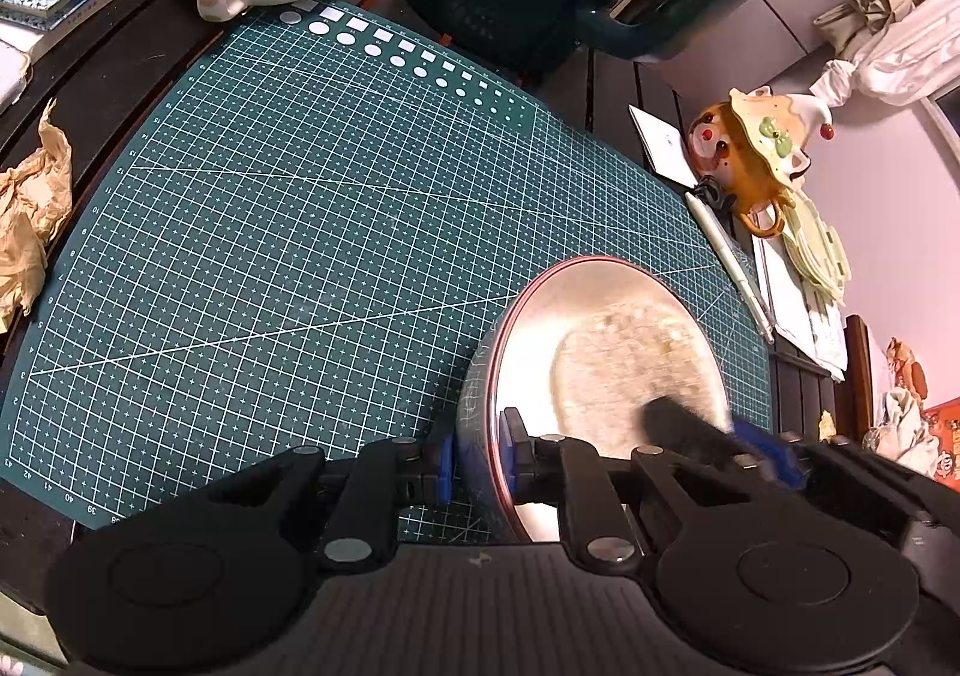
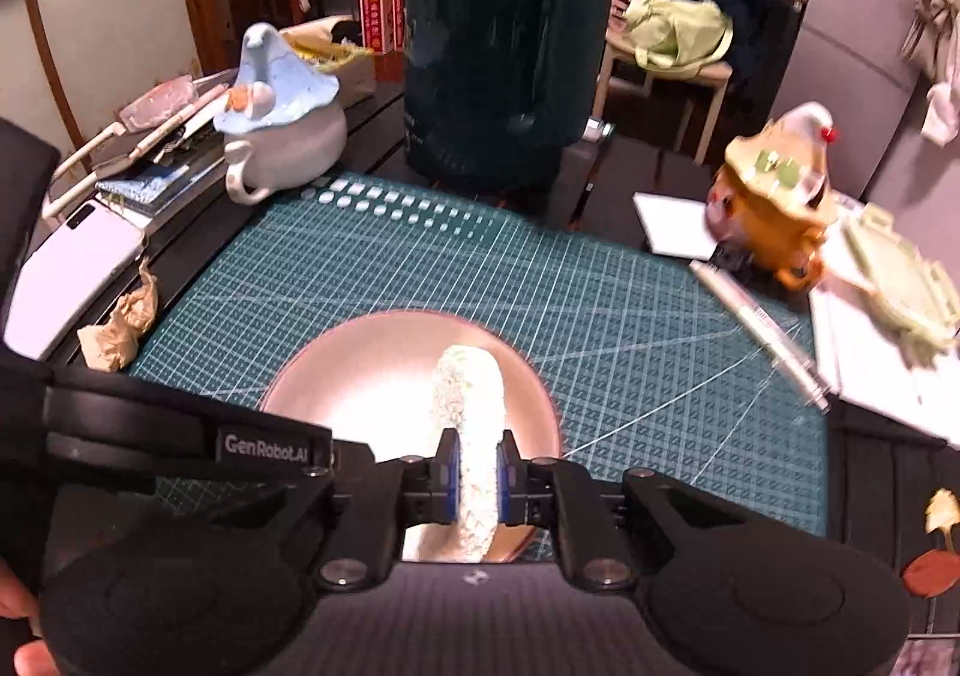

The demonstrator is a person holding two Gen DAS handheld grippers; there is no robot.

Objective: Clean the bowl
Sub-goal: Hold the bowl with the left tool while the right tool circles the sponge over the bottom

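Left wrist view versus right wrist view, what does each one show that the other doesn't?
Only the left wrist view shows the left hand-held gripper clamped on the bowl rim, one finger outside and one inside, and food residue in the bowl.

Only the right wrist view shows the right hand-held gripper pinching a whitish sponge over the bowl, plus a phone.

Both show the green cutting mat, dark kettle, blue-lidded teapot and orange teapot.

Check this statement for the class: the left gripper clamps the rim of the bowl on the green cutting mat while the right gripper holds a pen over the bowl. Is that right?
One detail is wrong. The right gripper holds a white scrubbing sponge, not a pen; the right wrist view shows it over the bowl. The pen lies at the edge of the green cutting mat. The left gripper does clamp the rim.
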